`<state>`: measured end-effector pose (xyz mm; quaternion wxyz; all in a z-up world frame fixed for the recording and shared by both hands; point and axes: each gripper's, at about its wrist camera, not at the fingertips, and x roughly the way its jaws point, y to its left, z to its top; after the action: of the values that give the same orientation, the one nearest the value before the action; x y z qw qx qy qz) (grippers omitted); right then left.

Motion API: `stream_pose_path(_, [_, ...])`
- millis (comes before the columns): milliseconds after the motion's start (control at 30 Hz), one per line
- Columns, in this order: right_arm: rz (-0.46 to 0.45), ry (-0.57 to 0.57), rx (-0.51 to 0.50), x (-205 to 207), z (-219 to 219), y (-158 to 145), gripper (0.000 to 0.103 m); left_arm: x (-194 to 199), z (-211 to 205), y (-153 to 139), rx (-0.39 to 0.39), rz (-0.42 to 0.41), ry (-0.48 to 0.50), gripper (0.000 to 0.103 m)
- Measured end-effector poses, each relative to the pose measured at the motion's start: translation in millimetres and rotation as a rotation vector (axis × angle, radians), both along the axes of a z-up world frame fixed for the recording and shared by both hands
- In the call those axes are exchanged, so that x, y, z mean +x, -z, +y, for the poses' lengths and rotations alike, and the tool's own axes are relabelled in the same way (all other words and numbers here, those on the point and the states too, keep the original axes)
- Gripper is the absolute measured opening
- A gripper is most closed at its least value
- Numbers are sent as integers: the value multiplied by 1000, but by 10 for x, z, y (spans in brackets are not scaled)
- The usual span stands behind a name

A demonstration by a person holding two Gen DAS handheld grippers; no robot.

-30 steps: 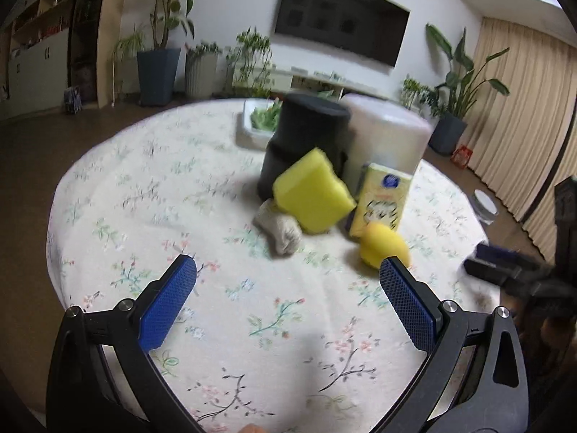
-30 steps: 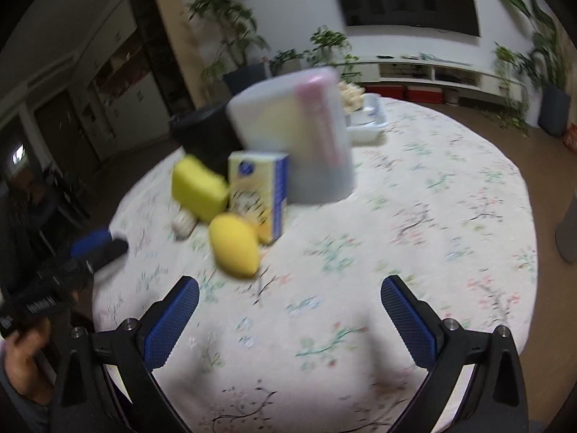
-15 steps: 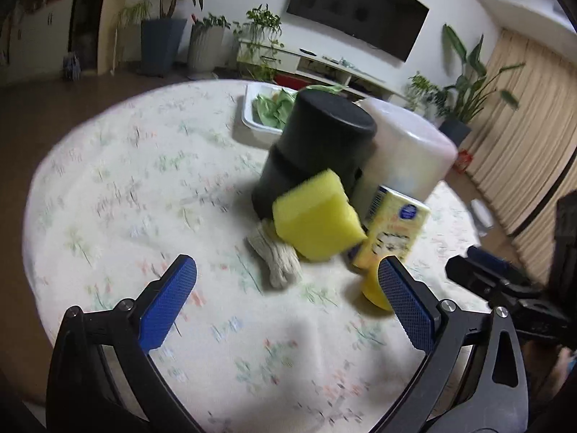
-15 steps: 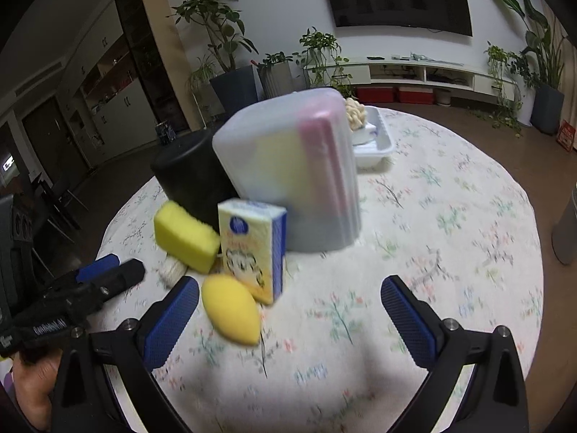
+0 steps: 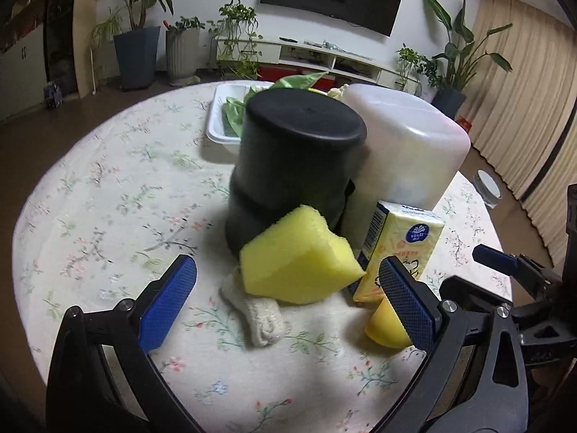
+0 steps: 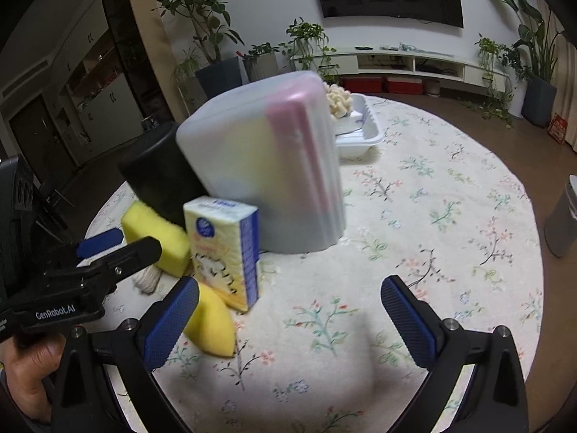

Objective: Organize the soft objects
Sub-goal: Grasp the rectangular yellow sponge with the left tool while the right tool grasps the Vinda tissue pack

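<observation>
Between the spread, empty fingers of the left gripper (image 5: 288, 299) sits a porous yellow sponge (image 5: 297, 254), wedge-cut and leaning on a matte black cylindrical container (image 5: 292, 166); a knitted off-white cloth (image 5: 254, 312) lies crumpled just below the sponge, nearer the left finger. Beside the right finger stands a soft yellow tissue pack (image 5: 398, 249) with a barcode and a round blue logo whose writing is too small to read, and a smooth yellow lemon-shaped object (image 5: 386, 328) peeks from behind that finger's blue textured pad. A frosted translucent plastic bin (image 5: 404, 151) stands behind the pack. The right gripper (image 6: 288, 321) is likewise wide open and holds nothing; the lemon shape touches its left finger, with the pack just beyond. "GenRobot.AI" is printed on the left gripper's black body, gripped by a hand (image 6: 30, 371). Everything rests on a round table under a cream floral tablecloth (image 6: 432, 223), with a white tray (image 6: 360, 133) at its far side, in a living room with potted plants and a wall television.
</observation>
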<state>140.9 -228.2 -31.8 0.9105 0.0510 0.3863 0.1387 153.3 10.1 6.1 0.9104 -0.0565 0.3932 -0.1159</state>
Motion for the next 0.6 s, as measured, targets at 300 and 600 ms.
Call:
stream_pose_path(300, [-27,-7,-26,2,29,-23,103,83,11,99,-75,36,-9,102])
stream_pose_path(600, [-19,-13,-29,26,33,30,103,97,-17,137,-116,-1,22,99])
